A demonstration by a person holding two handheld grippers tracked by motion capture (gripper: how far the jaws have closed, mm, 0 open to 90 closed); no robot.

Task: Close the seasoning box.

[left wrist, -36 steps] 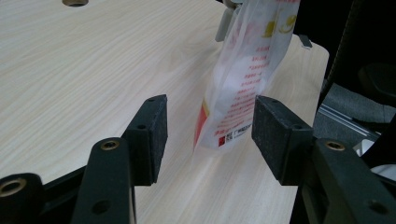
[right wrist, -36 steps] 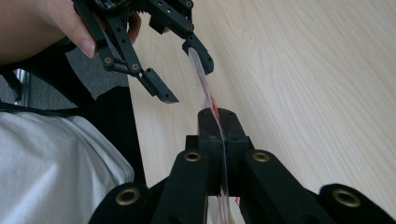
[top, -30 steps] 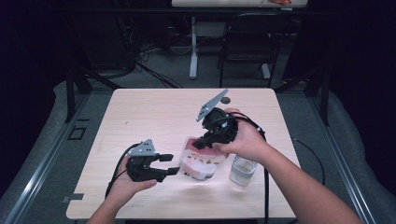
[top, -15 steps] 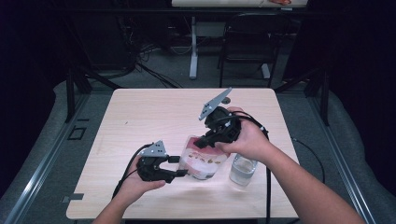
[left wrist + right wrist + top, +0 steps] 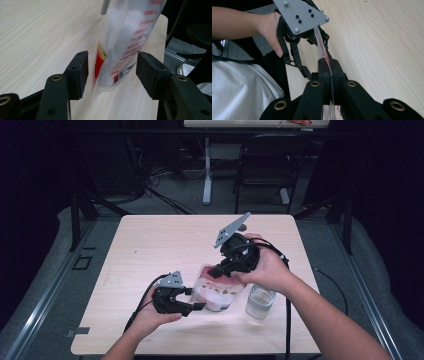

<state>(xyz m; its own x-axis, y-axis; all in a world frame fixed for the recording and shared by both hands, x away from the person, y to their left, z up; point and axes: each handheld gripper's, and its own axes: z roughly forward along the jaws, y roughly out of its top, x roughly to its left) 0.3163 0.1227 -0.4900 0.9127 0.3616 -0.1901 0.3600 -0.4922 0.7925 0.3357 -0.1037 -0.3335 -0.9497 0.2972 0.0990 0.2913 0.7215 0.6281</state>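
My right gripper (image 5: pixel 216 270) pinches the top edge of the snack bag (image 5: pixel 216 292), which stands upright near the desk's (image 5: pixel 150 245) front edge, just beside the glass (image 5: pixel 260 301). My left gripper (image 5: pixel 197 306), jaws wide, brackets the bag's lower side; the pads (image 5: pixel 80 70) aren't touching it. A second ago this hand sat further toward the left edge; it has slid in around the bag
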